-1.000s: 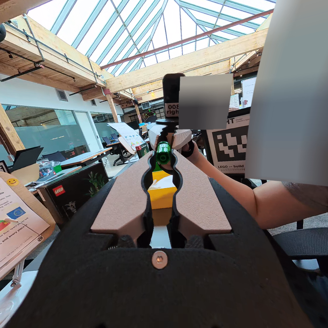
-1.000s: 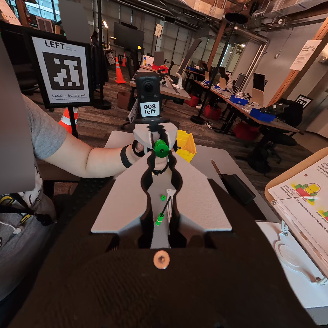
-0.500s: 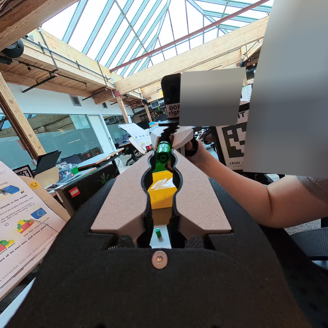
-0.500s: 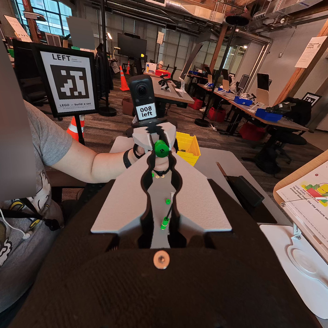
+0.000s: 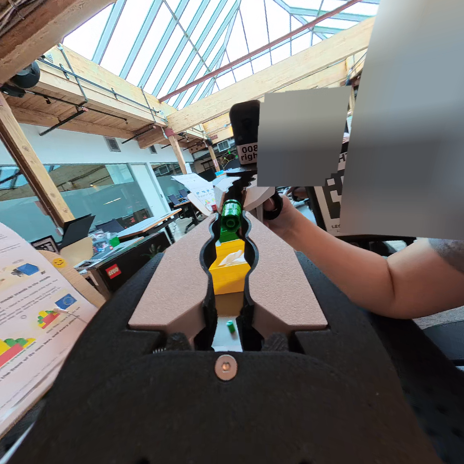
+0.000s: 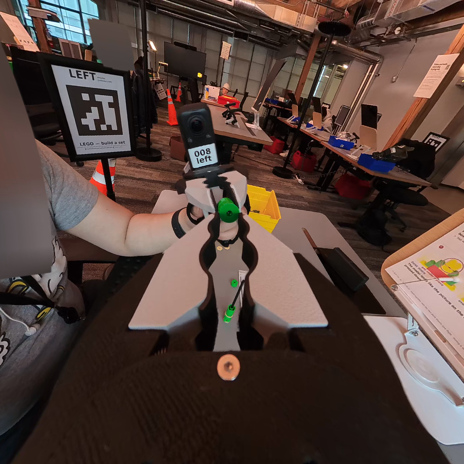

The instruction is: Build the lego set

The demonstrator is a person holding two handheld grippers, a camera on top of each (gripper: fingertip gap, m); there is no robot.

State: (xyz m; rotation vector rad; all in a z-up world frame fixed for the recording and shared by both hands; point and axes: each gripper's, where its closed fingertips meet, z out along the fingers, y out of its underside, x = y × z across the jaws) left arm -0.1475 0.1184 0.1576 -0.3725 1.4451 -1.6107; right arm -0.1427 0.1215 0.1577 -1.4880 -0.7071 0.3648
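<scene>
The left tongs (image 5: 230, 221) and the right tongs (image 6: 227, 216) are meeting tip to tip in mid-air, both clamping on one green cylinder piece (image 5: 231, 213). Its long axis is running along the line between the two tongs, one round end facing each camera. Left of the left tongs an instruction sheet (image 5: 30, 301) is leaning on a stand. Below the right tongs, a small green stud (image 6: 234, 283) and a green piece with a black rod (image 6: 229, 312) are lying on the table (image 6: 301, 226). Just beyond the tips a yellow bin (image 6: 263, 208) is sitting, partly hidden by them.
</scene>
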